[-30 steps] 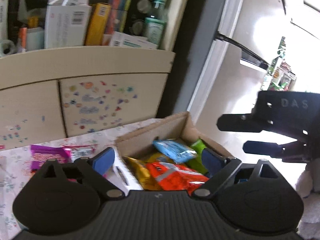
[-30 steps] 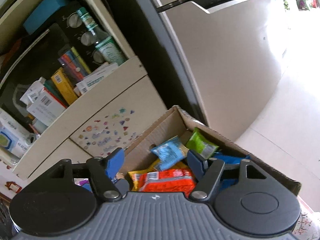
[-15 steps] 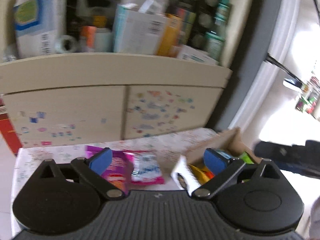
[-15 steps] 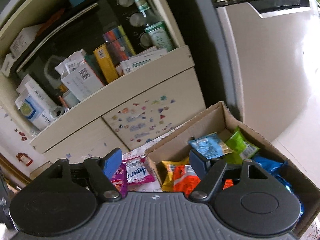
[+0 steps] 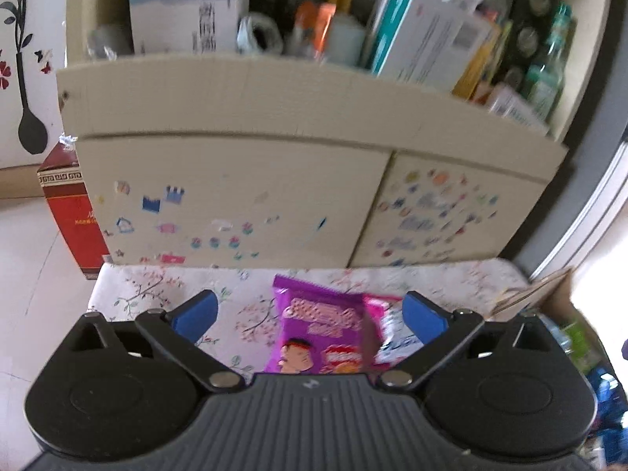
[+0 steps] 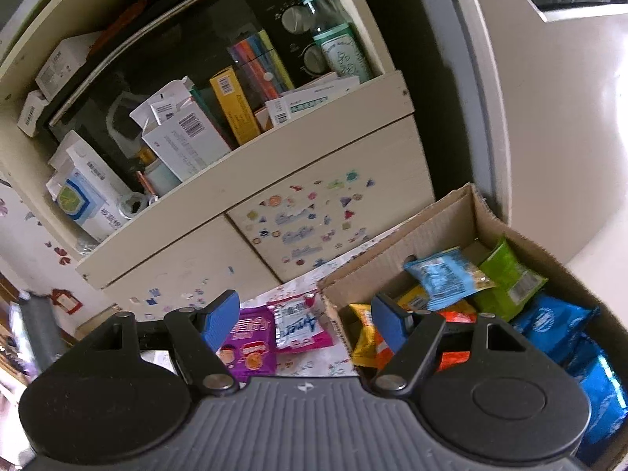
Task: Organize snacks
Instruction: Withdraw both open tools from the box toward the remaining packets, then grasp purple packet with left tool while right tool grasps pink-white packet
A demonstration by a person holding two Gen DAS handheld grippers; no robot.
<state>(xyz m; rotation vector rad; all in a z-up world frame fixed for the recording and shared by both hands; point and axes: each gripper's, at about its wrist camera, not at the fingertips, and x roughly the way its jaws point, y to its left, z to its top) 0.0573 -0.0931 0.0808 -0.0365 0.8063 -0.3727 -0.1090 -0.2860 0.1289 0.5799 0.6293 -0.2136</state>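
**Left gripper lined up on purple packet; two packets outstanding beside box**

Landmark: the cardboard box (image 6: 439, 231) on the floral-cloth table (image 5: 157, 286).

Two packets remain outside the box, on the cloth just beside its left wall: a purple snack packet (image 5: 322, 329) and a pink-and-white packet (image 6: 298, 324) overlapping its box-side edge. Inside the box lie blue, green, orange and yellow packets.

The left gripper (image 5: 310, 314) is spread, its jaws opening, with nothing pinched. The purple packet lies straight ahead between the blue pads, untouched, long axis running along the gripper's line of sight, top edge away. Judgement: the left gripper is the nearer and better aligned; a short descent should bracket the packet across its narrow width, though the pink packet's overlap may get caught.

The right gripper (image 6: 306, 318) is partly spread and empty, hovering over the box's left wall.

Legible writing: none on the purple packet beyond cartoon faces; the pink packet's script is unclear. The bottle label on the cupboard shelf (image 6: 274, 145) is unreadable.
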